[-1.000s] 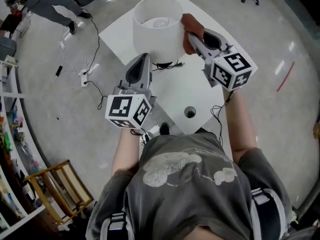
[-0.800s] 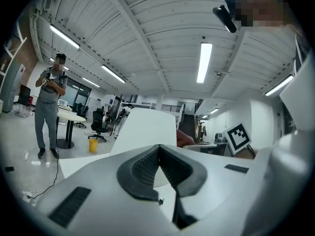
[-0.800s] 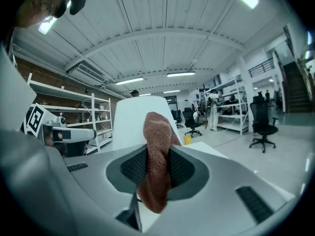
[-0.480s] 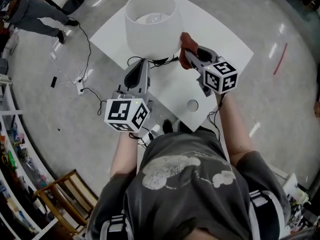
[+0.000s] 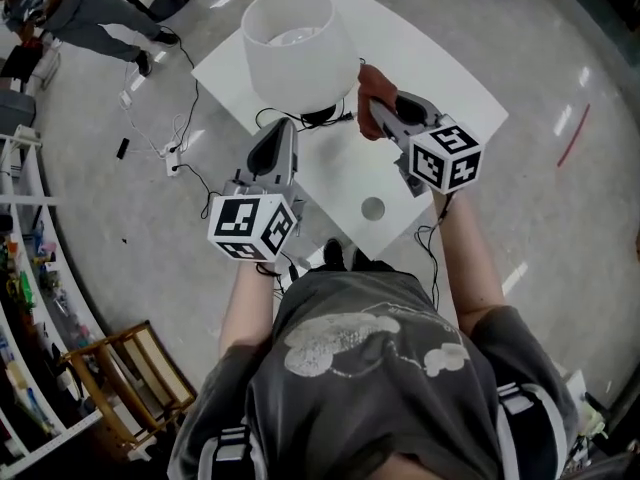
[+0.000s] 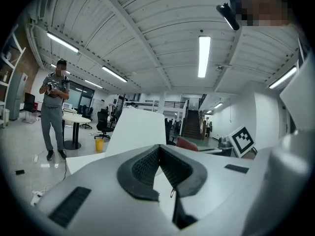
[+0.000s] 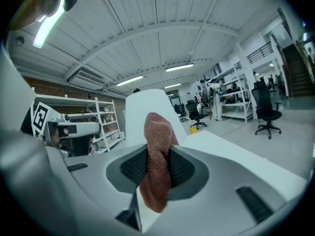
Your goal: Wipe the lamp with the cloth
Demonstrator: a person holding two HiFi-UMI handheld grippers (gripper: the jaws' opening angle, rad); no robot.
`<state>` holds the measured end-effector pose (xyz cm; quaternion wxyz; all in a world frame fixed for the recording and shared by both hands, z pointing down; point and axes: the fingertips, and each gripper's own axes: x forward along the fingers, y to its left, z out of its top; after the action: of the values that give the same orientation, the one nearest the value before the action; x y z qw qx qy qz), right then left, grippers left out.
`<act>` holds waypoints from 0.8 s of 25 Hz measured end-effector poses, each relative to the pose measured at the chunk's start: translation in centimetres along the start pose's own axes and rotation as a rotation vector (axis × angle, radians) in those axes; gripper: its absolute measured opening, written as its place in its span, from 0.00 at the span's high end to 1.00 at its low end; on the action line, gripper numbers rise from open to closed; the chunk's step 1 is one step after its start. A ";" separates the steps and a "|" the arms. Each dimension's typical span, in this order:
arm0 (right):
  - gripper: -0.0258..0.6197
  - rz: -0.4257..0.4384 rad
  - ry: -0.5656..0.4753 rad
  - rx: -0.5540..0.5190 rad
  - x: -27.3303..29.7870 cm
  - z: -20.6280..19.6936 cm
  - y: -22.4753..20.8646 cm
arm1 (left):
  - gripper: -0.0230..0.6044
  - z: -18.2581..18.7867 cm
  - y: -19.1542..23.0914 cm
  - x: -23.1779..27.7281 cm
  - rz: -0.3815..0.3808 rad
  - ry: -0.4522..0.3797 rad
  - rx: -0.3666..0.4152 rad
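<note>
Our right gripper (image 5: pixel 378 108), clamped on the red-brown cloth (image 5: pixel 374 83), has slid to the lower right rim of the lamp (image 5: pixel 300 58) nr the surface's (image 5: pixel 440 73) far-left edge, so wiping's prob. ongoing; left gripper (image 5: pixel 284 128) closed & empty.

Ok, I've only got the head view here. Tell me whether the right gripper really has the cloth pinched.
Observer: It does. In the right gripper view, the right gripper is shut on the brown cloth, which stands up between its fingers.
Operator: Now check the left one.
Observer: The left gripper is shut, its fingers meeting at the tips with nothing between them.
Operator: Say what the right gripper's camera has ahead of it.
Observer: The white lampshade rises directly behind the cloth. I can't tell from that view whether the two touch.
</note>
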<state>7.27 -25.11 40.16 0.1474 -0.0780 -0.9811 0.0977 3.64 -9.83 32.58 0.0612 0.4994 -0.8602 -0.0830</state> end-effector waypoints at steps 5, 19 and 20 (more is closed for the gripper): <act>0.82 0.061 -0.082 -0.040 -1.1 3.9 2.5 | 0.95 0.5 -0.8 -0.3 0.003 -0.023 0.010; 0.82 -0.036 -0.198 -0.124 3.7 9.6 7.0 | 0.95 2.5 4.8 1.8 -0.152 -0.032 0.025; 0.82 -0.053 -0.196 -0.120 3.8 9.5 7.2 | 0.95 2.6 4.9 1.9 -0.171 -0.030 0.025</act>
<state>1.70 -19.06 30.76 0.0486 -0.0510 -0.9966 0.0419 -1.95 -8.84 31.04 0.0346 0.5706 -0.8161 -0.0850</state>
